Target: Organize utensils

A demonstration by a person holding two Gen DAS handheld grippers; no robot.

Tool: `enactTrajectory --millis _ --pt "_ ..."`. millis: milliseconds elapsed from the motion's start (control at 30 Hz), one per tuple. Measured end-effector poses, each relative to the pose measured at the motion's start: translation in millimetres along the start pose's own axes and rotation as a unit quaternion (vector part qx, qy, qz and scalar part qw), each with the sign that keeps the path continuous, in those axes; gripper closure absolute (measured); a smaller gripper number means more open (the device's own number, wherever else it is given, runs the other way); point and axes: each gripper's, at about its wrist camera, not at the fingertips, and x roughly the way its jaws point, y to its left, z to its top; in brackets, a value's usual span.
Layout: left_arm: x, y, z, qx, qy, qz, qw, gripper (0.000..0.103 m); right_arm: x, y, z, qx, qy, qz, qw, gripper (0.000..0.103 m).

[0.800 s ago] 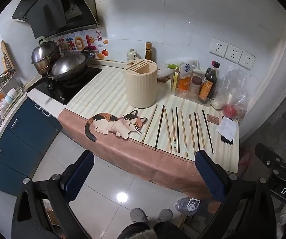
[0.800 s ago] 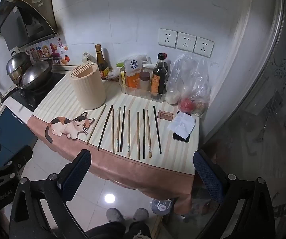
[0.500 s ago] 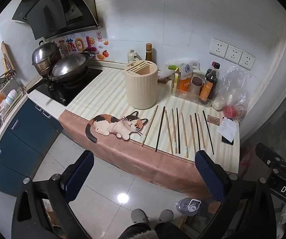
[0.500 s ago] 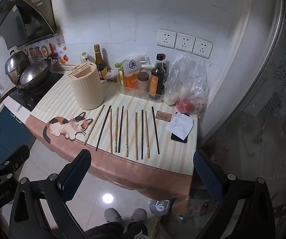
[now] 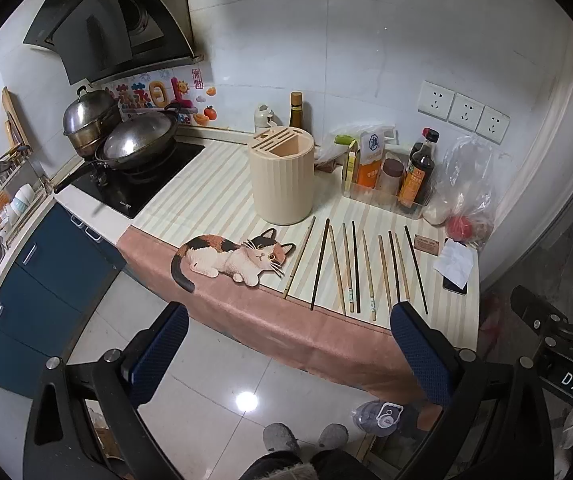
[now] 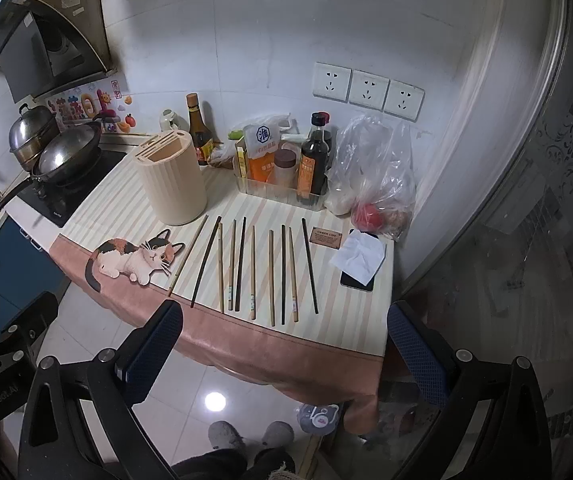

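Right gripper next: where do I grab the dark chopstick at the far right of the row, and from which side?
Take the rightmost dark chopstick near its end by the counter's front edge, coming down from above with the right gripper, jaws across its thin shaft. It lies flat and apart from the lighter chopstick beside it, so a finger probably fits either side.

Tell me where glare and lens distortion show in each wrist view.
Left wrist view: a lamp's bright glare spot on the floor tiles; fisheye bends the wall sockets and darkens the corners. Right wrist view: similar floor glare; the chopsticks stay sharp, the patterned glass door curves strongly.
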Motion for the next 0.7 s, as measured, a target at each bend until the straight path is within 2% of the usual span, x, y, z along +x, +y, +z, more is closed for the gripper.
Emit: enactTrajectory --millis 100,700 --pt "2.6 -1.5 7.7 0.0 0.001 0.001 1.0 0.0 0.1 1.5 -0.4 -0.001 -0.004 -0.004 1.0 0.0" --pt "2.0 2.5 7.9 -0.001 -0.007 0.003 1.0 0.0 0.3 0.3 -0.9 0.002 -0.007 -0.005 1.0 0.0"
